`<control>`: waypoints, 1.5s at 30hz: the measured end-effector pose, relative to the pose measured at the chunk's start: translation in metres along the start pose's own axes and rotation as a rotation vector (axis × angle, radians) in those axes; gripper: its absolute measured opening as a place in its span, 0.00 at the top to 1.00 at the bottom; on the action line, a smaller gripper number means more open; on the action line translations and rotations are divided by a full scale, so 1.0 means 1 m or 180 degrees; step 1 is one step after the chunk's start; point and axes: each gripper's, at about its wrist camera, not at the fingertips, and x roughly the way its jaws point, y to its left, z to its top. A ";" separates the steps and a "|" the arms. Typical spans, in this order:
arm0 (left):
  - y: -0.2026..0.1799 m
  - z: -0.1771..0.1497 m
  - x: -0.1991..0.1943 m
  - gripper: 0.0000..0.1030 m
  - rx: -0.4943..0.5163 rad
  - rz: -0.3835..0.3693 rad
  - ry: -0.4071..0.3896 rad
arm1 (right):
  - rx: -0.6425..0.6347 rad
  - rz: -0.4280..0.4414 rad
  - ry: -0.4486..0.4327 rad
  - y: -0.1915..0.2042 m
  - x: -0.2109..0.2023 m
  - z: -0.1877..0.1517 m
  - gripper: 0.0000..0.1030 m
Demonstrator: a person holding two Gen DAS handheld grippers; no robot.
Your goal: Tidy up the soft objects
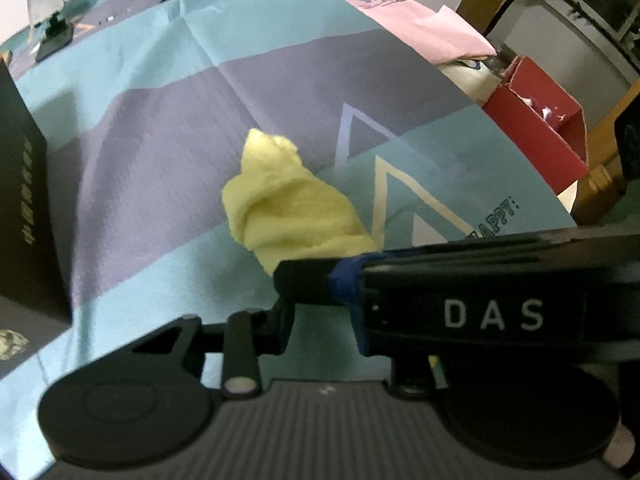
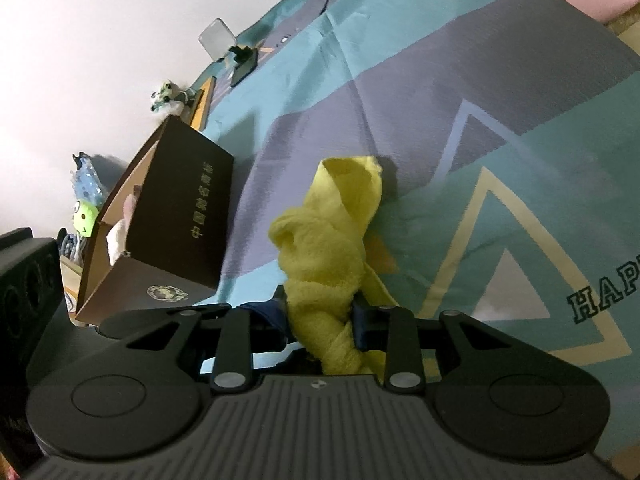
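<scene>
Yellow towel (image 2: 328, 240): a soft, crumpled, twisted strip of terry cloth on the bed, lower centre of the right wrist view and centre of the left wrist view (image 1: 280, 196).
Bed cover (image 2: 460, 92): teal and grey-purple blocks with triangle outlines and printed lettering; the towel's far end rests on it.
Right hand-held gripper (image 2: 320, 316): jaws partly closed, pinching the towel's near end between both fingers; the cloth bulges out above and below the grip.
Left hand-held gripper (image 1: 312, 280): only one dark finger with blue tape shows clearly, lying across the lower right of the frame with its tip at the towel's near edge. I cannot tell whether it has hold of the cloth.
Long axis: in the right wrist view the towel runs from the gripper at bottom centre up and slightly right, ending in a folded loop near the frame's middle. It points away from the camera.
Brown box (image 2: 176, 216): open carton at left of the frame, light-coloured soft items inside; probably the destination.
Risk, slipping: the grip is on a bunched twist, so the cloth may slide out when lifted.
Risk, unrolling: the loose loop could fall open and drag over the cover.
Risk, snagging: a trailing end might catch the box rim and hang outside.
</scene>
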 end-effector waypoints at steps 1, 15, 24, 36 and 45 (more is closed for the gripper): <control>0.000 -0.001 -0.003 0.74 0.0008 0.0012 -0.0019 | -0.0010 0.0011 -0.0013 0.002 0.000 0.000 0.87; 0.016 -0.015 -0.050 0.74 0.0029 0.0242 -0.0351 | -0.0344 0.0275 -0.0169 0.043 -0.001 -0.006 0.88; 0.026 -0.028 -0.096 0.77 0.0065 0.0352 -0.0704 | -0.0741 0.0431 -0.0360 0.087 -0.013 -0.009 0.88; 0.074 -0.040 -0.164 0.79 0.0021 0.0572 -0.1237 | -0.1309 0.0771 -0.0700 0.163 -0.004 -0.008 0.88; 0.145 -0.048 -0.187 0.79 -0.0184 0.0771 -0.1297 | -0.1451 0.0926 -0.0625 0.224 0.046 -0.004 0.88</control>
